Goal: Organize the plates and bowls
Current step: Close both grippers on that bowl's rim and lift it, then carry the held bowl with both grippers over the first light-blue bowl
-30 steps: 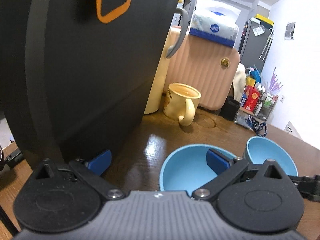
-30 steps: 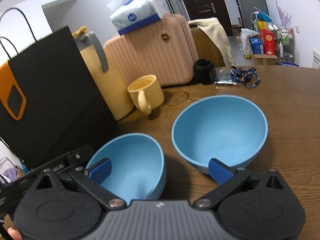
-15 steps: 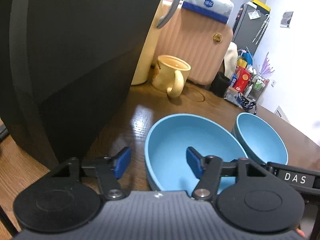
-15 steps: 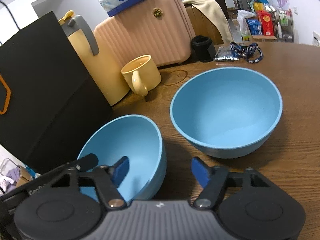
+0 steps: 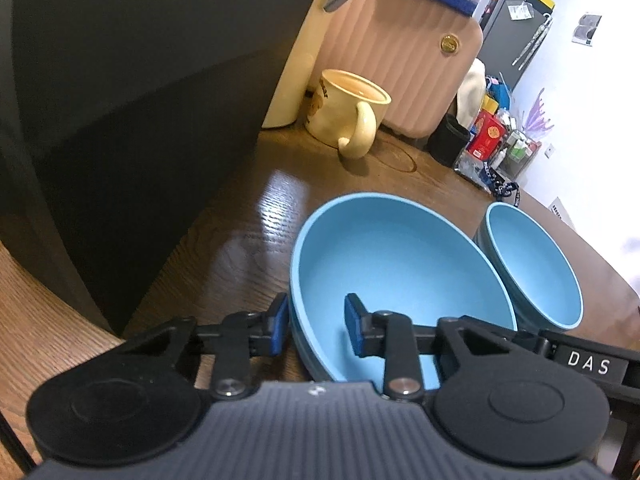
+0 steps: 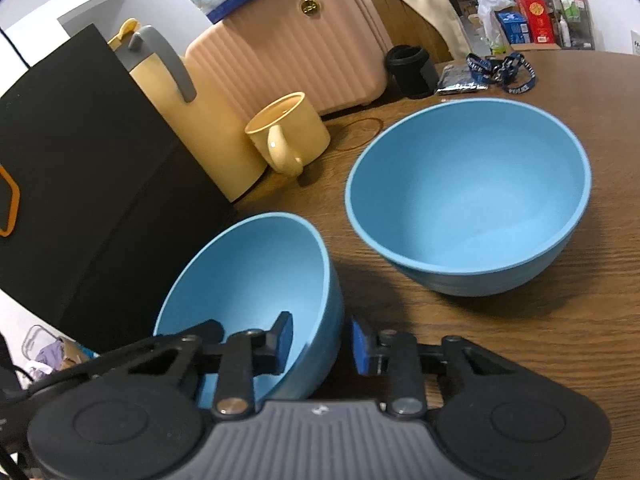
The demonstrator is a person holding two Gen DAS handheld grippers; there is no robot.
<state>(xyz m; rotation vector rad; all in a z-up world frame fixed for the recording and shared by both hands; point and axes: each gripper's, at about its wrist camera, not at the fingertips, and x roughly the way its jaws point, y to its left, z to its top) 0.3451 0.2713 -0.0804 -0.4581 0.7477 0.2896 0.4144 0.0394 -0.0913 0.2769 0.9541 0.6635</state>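
Two blue bowls sit on the brown wooden table. My left gripper (image 5: 316,326) straddles the left rim of the nearer blue bowl (image 5: 396,264), one pad outside and one inside, narrowed but with a gap left at the wall. My right gripper (image 6: 322,342) straddles the right rim of that same bowl (image 6: 248,276), which looks tilted, also with a small gap. The larger blue bowl (image 6: 468,196) stands to the right and also shows in the left wrist view (image 5: 532,264).
A large black paper bag (image 6: 80,168) stands close on the left. Behind are a yellow jug (image 6: 180,120), a yellow mug (image 6: 288,136), a pink ribbed case (image 6: 288,40) with a tissue pack on top, a black cup (image 6: 412,66) and a blue lanyard (image 6: 504,70).
Both grippers have narrowed from wide open and moved forward onto the smaller bowl's rim, left on its left side, right on its right side. The bowl now looks tilted.
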